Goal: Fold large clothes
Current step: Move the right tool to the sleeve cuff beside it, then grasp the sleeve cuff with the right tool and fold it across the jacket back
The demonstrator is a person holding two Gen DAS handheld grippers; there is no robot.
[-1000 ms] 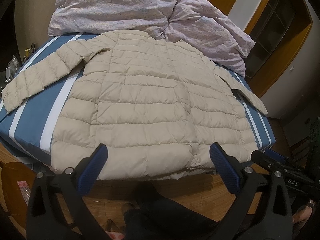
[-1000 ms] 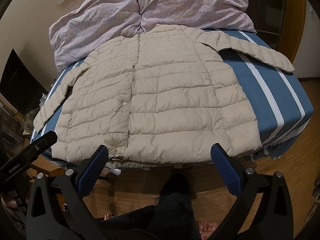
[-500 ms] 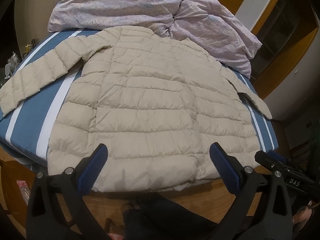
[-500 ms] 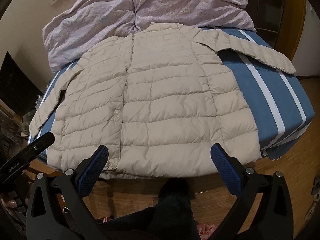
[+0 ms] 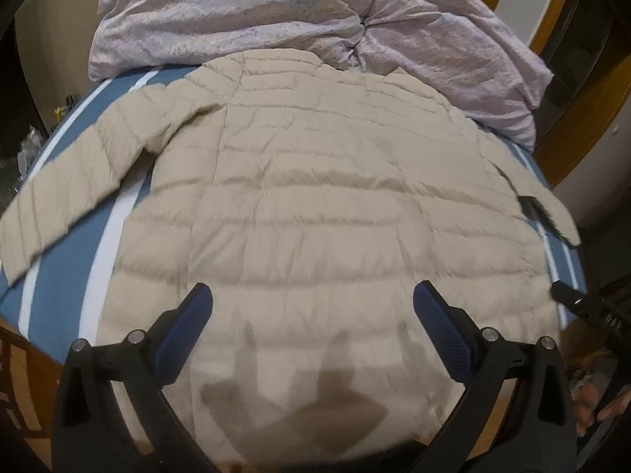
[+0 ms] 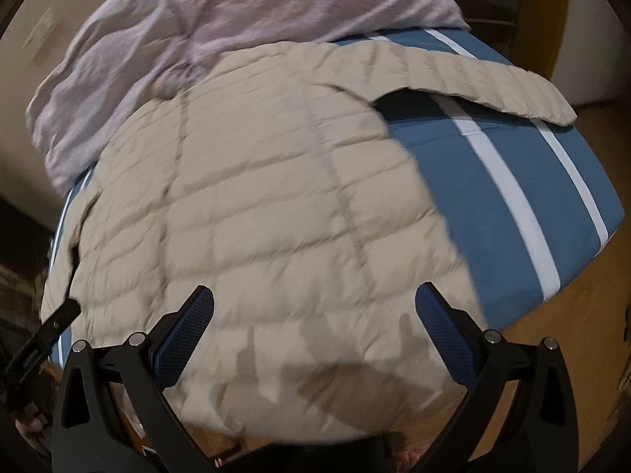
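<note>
A beige quilted puffer jacket [image 5: 315, 205] lies flat on the bed with both sleeves spread out; the right wrist view shows the same jacket [image 6: 252, 213]. My left gripper [image 5: 311, 315] hovers open just above the jacket's lower hem, nothing between its blue pads. My right gripper [image 6: 313, 315] is also open, low over the hem on the jacket's right half. One sleeve [image 5: 67, 185] runs out to the left and the other sleeve [image 6: 485, 79] to the right. Both grippers cast shadows on the fabric.
The bed [image 6: 493, 181] has a blue cover with white stripes. A crumpled lilac duvet [image 5: 276, 12] is piled at the far end behind the collar. Wooden floor [image 6: 552, 354] lies beyond the bed's near edge. The other gripper's tip [image 5: 579, 303] shows at the right.
Both grippers have moved forward and down towards the jacket's hem, which now fills the views. Their jaws stay open. The jacket has not shifted.
</note>
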